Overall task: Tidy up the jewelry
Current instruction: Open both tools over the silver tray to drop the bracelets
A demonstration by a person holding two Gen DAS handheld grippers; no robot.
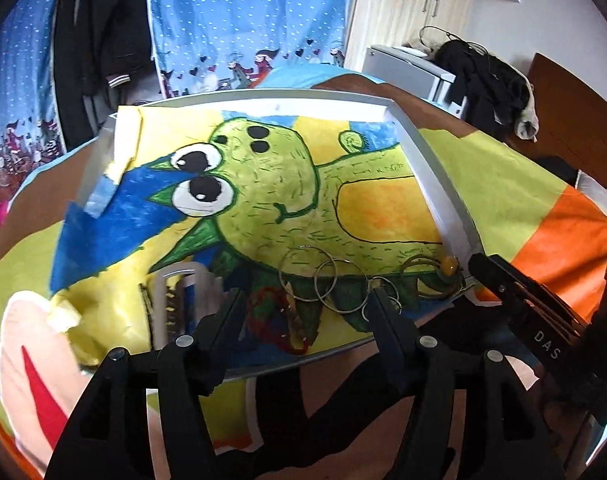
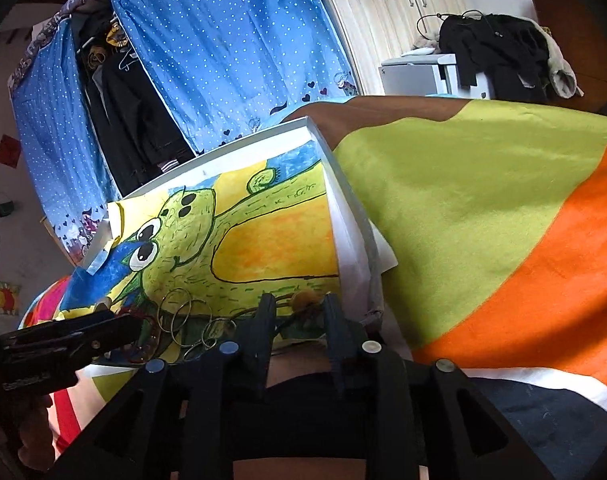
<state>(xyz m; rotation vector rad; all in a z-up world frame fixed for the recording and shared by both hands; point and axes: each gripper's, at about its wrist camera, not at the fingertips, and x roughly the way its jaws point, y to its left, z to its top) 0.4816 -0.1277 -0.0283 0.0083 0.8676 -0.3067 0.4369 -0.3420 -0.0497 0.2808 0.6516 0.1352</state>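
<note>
**Q:** Left wrist view, item one: what am I handling, and where does it sit?

**A:** Thin metal bangles (image 1: 323, 280), several loose overlapping hoops, lying at the near edge of the white tray (image 1: 435, 184) on the dinosaur drawing (image 1: 271, 184). Tray rests on the bed's bright blanket (image 1: 491, 184). My left gripper (image 1: 303, 300) is spread, fingers either side of the hoops and a dark red beaded bracelet (image 1: 279, 320), pinching nothing

**Q:** Handling?

**A:** Judged light, rigid, slick; wire this thin likely skids on paper and rolls. Best taken across one hoop's rim, not the stack

**Q:** Item two?

**A:** Green cord loop with amber bead (image 1: 449, 266), in the tray's near right corner. Soft, limp cord; the bead is the firm hold. My right gripper (image 2: 299, 308) stands spread around that bead (image 2: 305, 300), not closed on it

**Q:** Other stock?

**A:** White comb-like piece (image 1: 175, 300), left of the bracelet; detail unclear
</note>
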